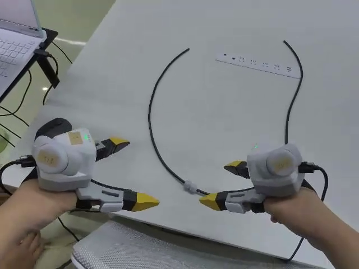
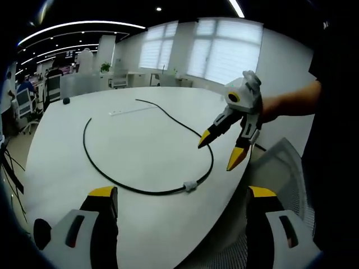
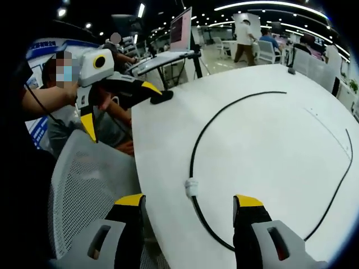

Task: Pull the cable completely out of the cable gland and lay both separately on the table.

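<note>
Pre-grasp: gland threaded on cable, nothing gripped.
Cable gland [image 1: 190, 185] at 6 o'clock of cable [image 1: 150, 120] loop on surface [image 1: 224, 112]; left gripper [image 1: 140, 171] at 9, right gripper [image 1: 215, 184] at 3, jaws wide, likely flanking for an opposing pull.

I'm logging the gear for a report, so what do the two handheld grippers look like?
The left gripper and right gripper match: rounded white-grey bodies, black jaws with yellow tips, a black lead trailing from each. A small green light shows on the left one.
</note>
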### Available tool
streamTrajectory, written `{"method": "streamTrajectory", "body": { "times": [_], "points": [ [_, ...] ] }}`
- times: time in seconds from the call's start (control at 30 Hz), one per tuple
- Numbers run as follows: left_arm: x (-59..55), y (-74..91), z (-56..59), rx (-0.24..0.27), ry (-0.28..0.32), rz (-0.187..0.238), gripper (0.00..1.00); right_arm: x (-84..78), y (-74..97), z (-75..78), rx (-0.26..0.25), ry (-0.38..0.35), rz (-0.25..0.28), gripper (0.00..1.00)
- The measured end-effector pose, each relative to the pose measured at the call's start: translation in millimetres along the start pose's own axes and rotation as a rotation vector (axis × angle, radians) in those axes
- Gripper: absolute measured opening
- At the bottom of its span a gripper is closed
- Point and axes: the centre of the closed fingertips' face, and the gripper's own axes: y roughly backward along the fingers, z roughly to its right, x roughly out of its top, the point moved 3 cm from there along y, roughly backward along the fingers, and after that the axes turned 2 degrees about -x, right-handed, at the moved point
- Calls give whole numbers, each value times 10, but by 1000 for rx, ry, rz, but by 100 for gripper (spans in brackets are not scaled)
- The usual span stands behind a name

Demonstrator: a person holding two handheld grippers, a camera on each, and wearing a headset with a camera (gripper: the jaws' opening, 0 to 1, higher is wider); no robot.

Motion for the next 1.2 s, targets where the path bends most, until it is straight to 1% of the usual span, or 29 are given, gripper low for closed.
{"method": "streamTrajectory", "body": {
  "times": [0.07, 0.2, 0.3, 0.43, 0.6, 0.7, 0.8, 0.93, 1.0, 1.2],
  "points": [
    [-20, -2, -12, -4, -3, -9, 95, 2, -42, 4, 1, 9, -14, 61],
    [-16, -9, -22, -13, -8, -13, 95, -14, -109, 3, 7, 6, -42, 57],
    [-17, -19, -49, -18, -5, -5, 94, -68, -185, -6, 13, 17, -84, 54],
    [-43, -16, -64, -21, 1, -2, 94, -82, -266, -22, 21, 36, -112, 51],
    [-98, 4, -109, -26, 13, -5, 94, -61, -360, -5, 22, 27, -132, 46],
    [-110, 26, -139, -27, 15, -4, 94, -61, -416, 6, 21, 33, -148, 43],
    [-134, 47, -172, -30, 19, -7, 94, -73, -472, 12, 19, 53, -174, 40],
    [-152, 61, -204, -38, 19, -14, 93, -77, -537, -1, 27, 62, -188, 33],
    [-143, 64, -230, -41, 21, -11, 93, -103, -582, -16, 38, 95, -209, 31],
    [-156, 61, -303, -54, 20, -15, 93, -114, -698, -6, 41, 107, -239, 24]
  ]
}}
